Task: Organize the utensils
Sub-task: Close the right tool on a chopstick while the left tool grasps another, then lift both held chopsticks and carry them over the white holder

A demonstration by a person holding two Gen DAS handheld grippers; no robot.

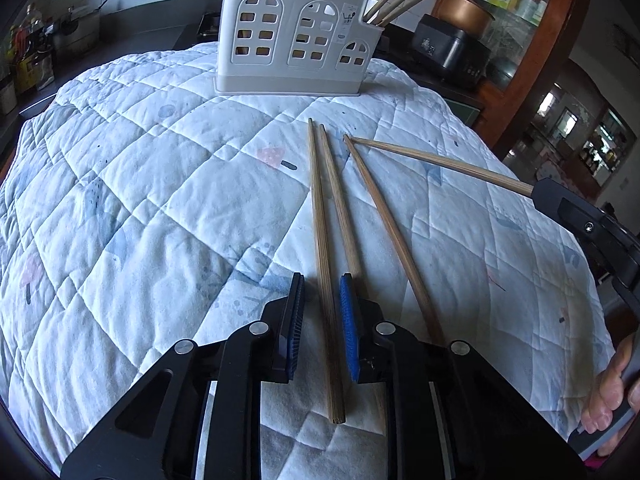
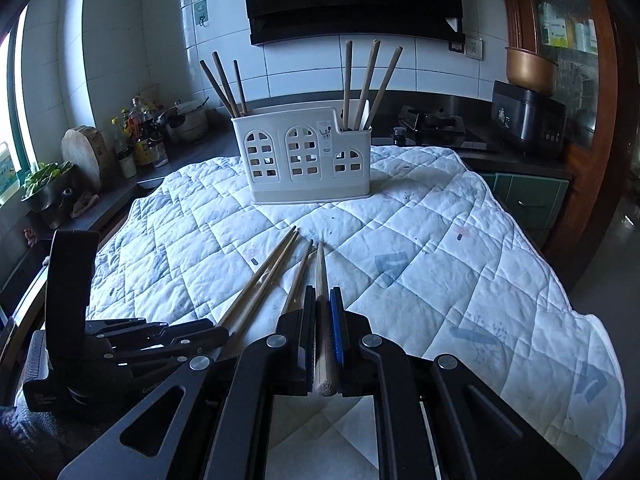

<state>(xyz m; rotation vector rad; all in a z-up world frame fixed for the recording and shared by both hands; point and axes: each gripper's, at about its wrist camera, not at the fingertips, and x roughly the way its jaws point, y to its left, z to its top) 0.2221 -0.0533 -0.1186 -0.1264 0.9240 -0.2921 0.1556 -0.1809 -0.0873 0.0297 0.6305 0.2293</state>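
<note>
A white utensil holder [image 1: 298,36] [image 2: 306,158] stands at the far side of the quilted cloth, with several wooden chopsticks upright in its left and right ends. Three chopsticks lie on the cloth. My left gripper [image 1: 320,284] is open, its pads either side of the leftmost chopstick [image 1: 322,240] without squeezing it. Beside it lie a second chopstick [image 1: 340,216] and a third [image 1: 384,220]. My right gripper [image 2: 322,296] is shut on a fourth chopstick [image 2: 322,308], also seen in the left wrist view [image 1: 440,162], its tip low over the cloth.
The quilted white cloth [image 1: 140,200] covers the table. Behind are a dark counter with bottles [image 2: 136,136], a cutting board [image 2: 82,156], a gas stove [image 2: 432,122], a black cooker [image 2: 528,116] and a wooden cabinet [image 2: 560,20].
</note>
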